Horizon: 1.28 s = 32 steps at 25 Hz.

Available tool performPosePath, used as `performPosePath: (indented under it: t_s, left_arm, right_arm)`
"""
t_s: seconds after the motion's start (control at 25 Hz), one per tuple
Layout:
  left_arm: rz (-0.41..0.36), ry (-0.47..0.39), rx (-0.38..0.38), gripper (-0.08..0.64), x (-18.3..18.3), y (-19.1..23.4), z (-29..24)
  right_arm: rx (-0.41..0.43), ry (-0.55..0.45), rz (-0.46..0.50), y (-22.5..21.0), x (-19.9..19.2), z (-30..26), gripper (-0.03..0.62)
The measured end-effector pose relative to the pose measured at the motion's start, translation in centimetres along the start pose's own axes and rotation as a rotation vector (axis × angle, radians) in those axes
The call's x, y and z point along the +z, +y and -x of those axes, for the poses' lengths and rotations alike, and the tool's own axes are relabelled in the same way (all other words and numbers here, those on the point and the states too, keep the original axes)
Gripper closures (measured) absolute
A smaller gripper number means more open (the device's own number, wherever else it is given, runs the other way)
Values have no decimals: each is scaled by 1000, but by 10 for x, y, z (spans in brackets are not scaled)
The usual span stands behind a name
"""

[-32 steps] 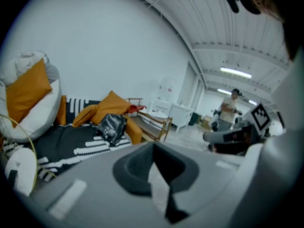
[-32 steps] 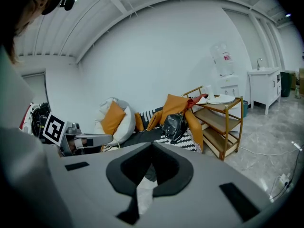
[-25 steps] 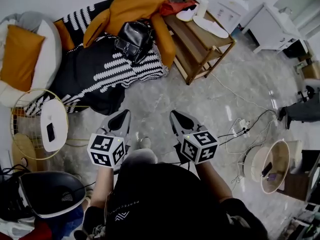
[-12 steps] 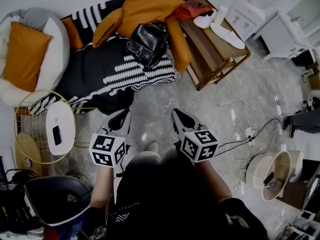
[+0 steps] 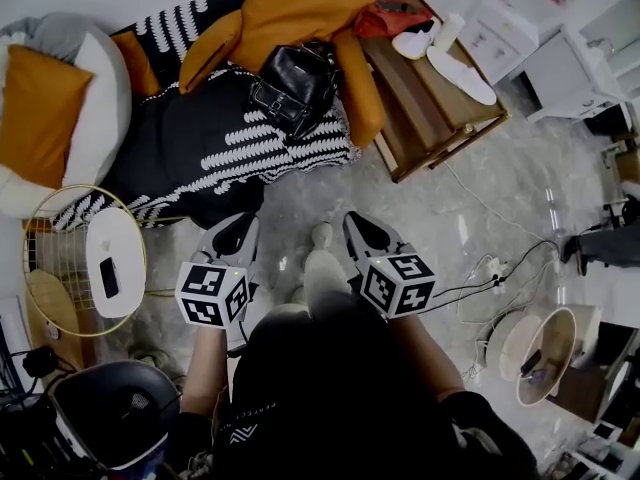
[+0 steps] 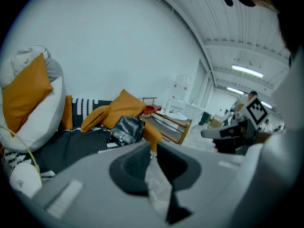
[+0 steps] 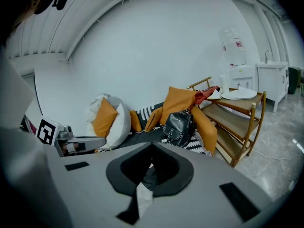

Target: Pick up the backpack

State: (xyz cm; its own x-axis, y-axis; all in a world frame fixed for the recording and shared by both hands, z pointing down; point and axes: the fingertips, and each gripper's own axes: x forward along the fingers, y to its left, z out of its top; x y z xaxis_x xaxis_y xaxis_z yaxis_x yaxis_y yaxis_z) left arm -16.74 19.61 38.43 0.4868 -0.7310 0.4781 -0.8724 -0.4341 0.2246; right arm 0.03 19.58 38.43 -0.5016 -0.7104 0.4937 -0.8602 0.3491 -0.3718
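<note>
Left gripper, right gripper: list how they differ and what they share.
The left gripper has jaws slightly apart, having just been opening, nothing between them; the right gripper has jaws together. In the head view the left sits nearer the black-and-white patterned blanket, the right nearer the wooden shelf rack. Both are empty and aim at the black leather backpack, short of it.

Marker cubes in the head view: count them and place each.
2. One cube rides the left gripper, the other the right gripper; none seems hidden.
</note>
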Motion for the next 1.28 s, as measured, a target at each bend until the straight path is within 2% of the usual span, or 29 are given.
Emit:
performPosePath:
  t_s: [0.24, 0.56, 0.8, 1.08, 1.28]
  left_arm:
    - [13, -11, 48, 479, 25, 30, -35]
    - [-6, -17, 67, 434, 72, 48, -97]
    - [-11, 5, 63, 428, 90, 58, -137]
    - [-35, 18, 60, 422, 108, 60, -178]
    - [-36, 59, 45, 420, 105, 61, -196]
  right_arm:
    - [34, -11, 10, -21, 34, -43, 595]
    - [84, 28, 39, -46, 74, -91, 594]
    - [100, 43, 48, -67, 94, -119, 580]
    - [92, 62, 28, -99, 107, -144, 525]
    - [81, 57, 7, -113, 111, -152, 488]
